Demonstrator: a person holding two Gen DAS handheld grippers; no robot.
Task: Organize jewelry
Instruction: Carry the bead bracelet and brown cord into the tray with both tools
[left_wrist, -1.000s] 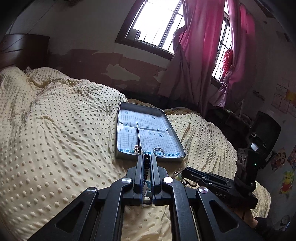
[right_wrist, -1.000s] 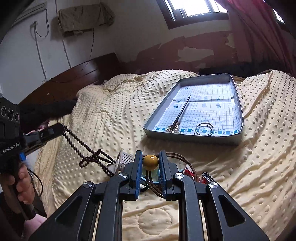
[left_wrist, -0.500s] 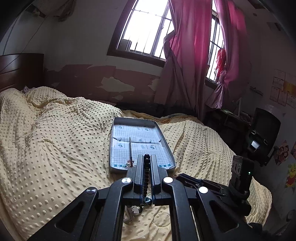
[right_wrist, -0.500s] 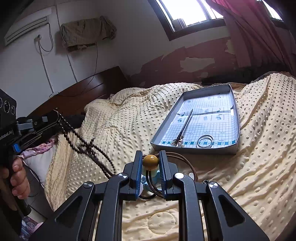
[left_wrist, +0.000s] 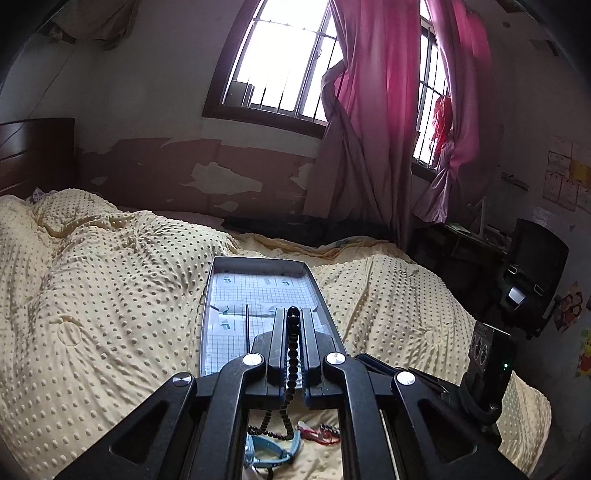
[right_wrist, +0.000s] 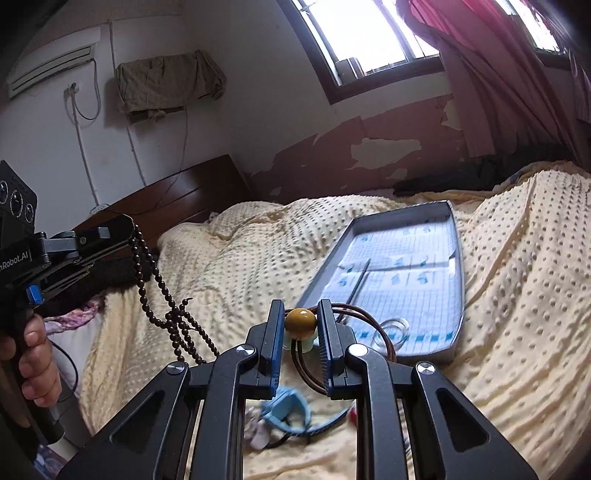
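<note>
Jewelry rises off the bed: a dark bead strand (right_wrist: 173, 314), lifted higher than a second ago, hangs clamped in the left gripper (left_wrist: 292, 325), while the right gripper (right_wrist: 301, 325) pinches an amber-bead cord (right_wrist: 301, 322). Ahead of both fingers waits the tray (right_wrist: 456, 266); delivery looks next.

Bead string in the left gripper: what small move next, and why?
Probably carry the left gripper forward over the tray and lower it before opening. It is shut on the bead string, which hangs clear of the blanket. The tray already holds a hairpin and a ring, so aim for its bare far half.
</note>
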